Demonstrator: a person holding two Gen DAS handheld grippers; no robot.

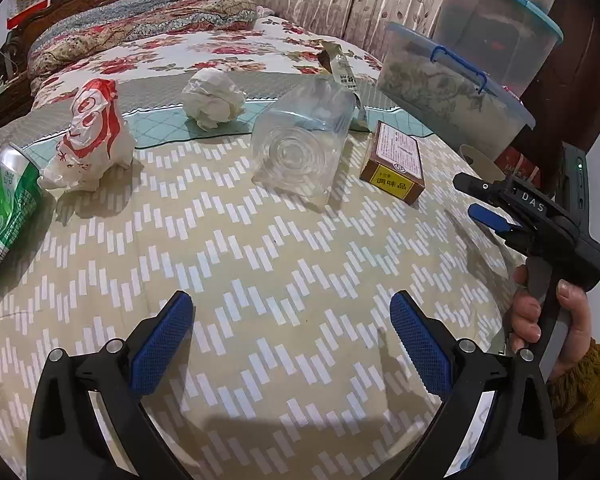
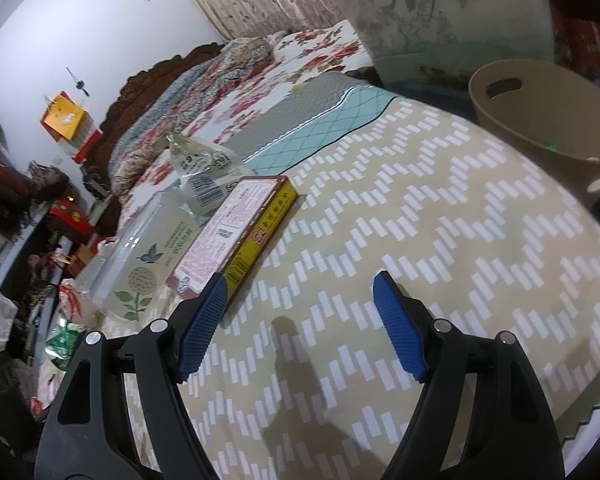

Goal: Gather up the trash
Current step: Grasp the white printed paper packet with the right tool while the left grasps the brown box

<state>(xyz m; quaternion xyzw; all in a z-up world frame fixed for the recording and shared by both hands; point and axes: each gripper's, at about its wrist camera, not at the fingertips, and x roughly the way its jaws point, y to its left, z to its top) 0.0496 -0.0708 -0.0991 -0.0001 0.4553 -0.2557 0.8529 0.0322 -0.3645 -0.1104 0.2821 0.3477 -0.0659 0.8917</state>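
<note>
The left gripper [image 1: 291, 330] stands with its blue pads spread wide and nothing between them, above bare patterned bedcover [image 1: 260, 260]. The right gripper [image 2: 298, 326] is likewise spread and empty; its left pad overlaps the near corner of the flat brown-and-yellow cardboard box [image 2: 236, 228] in the picture, and contact cannot be confirmed.

Judged progress: collection is barely begun. Still lying on the cover are the box, the clear plastic bottle on its side [image 1: 304, 144], the crumpled white paper ball [image 1: 214, 100], the red-and-white printed plastic bag [image 1: 90, 136], the crushed green drink can [image 1: 4, 204] and a torn foil wrapper [image 1: 342, 68]. The beige round plastic bin [image 2: 540, 120] stands at the right edge.

The bin's interior is mostly hidden; a small green speck shows inside. The can is cut off by the frame edge.
</note>
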